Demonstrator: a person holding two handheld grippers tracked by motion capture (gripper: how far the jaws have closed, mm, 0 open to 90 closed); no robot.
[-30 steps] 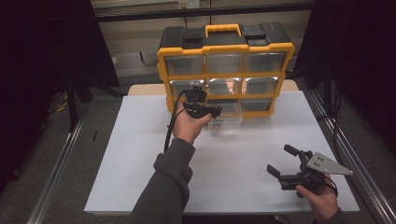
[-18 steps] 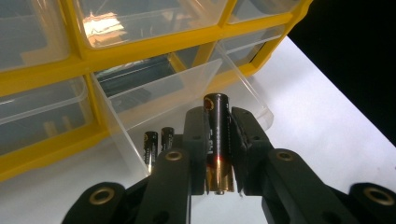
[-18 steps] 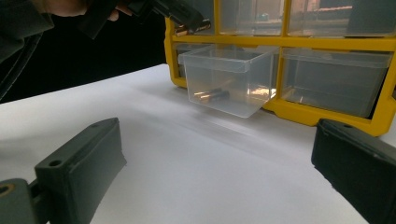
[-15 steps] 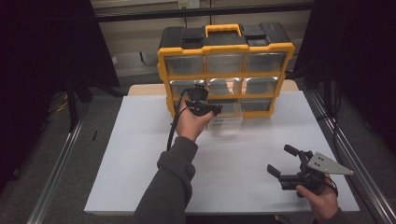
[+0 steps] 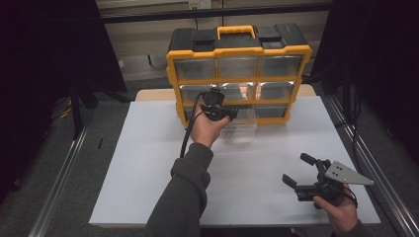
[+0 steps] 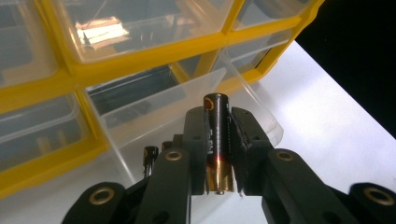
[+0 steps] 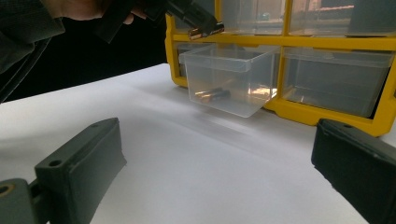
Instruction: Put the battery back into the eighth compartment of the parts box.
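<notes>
Holding a battery clenched mid-body between its fingers, the left gripper is hovering above the pulled-out clear drawer of the yellow organizer. Battery: rigid, smooth, probably slippery; side grip suits. Right gripper is resting spread, empty, over the worktop.

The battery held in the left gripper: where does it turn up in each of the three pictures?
High view: too small to make out, hidden at the left gripper by the pulled-out clear drawer.
Left gripper view: the battery stands centre, clamped between the jaws.
Right gripper view: top centre, its metal end pokes out above the drawer.
Shared landmark: the yellow organizer.
</notes>
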